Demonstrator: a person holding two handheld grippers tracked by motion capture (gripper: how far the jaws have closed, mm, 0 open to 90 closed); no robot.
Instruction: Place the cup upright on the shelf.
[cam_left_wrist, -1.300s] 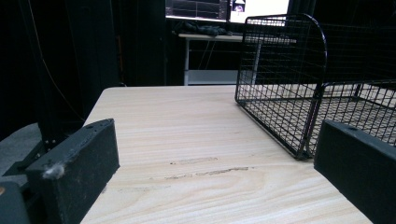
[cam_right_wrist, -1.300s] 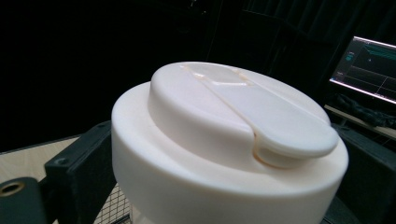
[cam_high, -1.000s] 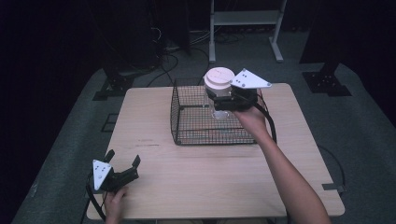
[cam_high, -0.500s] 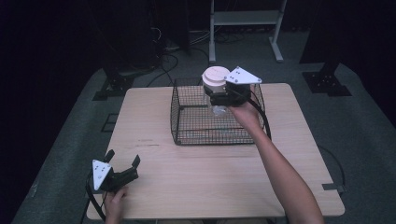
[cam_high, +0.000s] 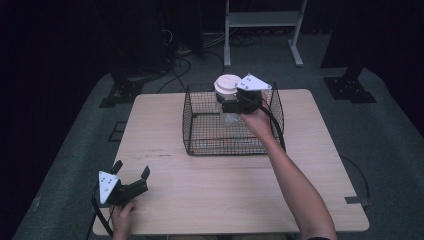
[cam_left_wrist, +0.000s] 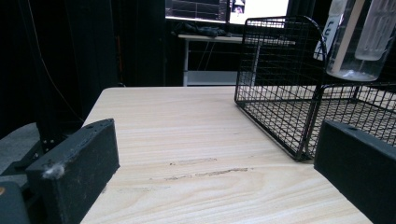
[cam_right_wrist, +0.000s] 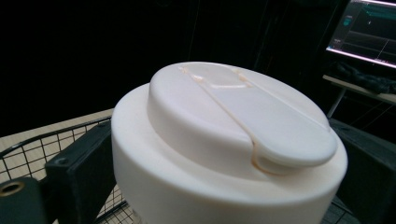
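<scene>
The right gripper (cam_high: 235, 102) is clamped on a white-lidded bottle (cam_high: 227, 89), holding it above the basket's (cam_high: 200, 120) far side — seemingly clear of the floor. Lowering or lifting out remains. The left gripper (cam_high: 131, 177), jaws apart, rests well short of the basket on the desk (cam_high: 210, 185).

Seen from above the person's side, the high view looks forward and down across the whole table (cam_high: 240, 200), with the basket (cam_high: 200, 135) toward its far edge. The left gripper view sits low near the table's (cam_left_wrist: 187, 140) near left corner, facing along the wood to the basket (cam_left_wrist: 275, 70), well apart. The right gripper view is tight on a white lid (cam_right_wrist: 233, 135), above the basket's rim (cam_right_wrist: 51, 140). All three views share the basket; the lid (cam_high: 226, 84) also appears from above.
</scene>
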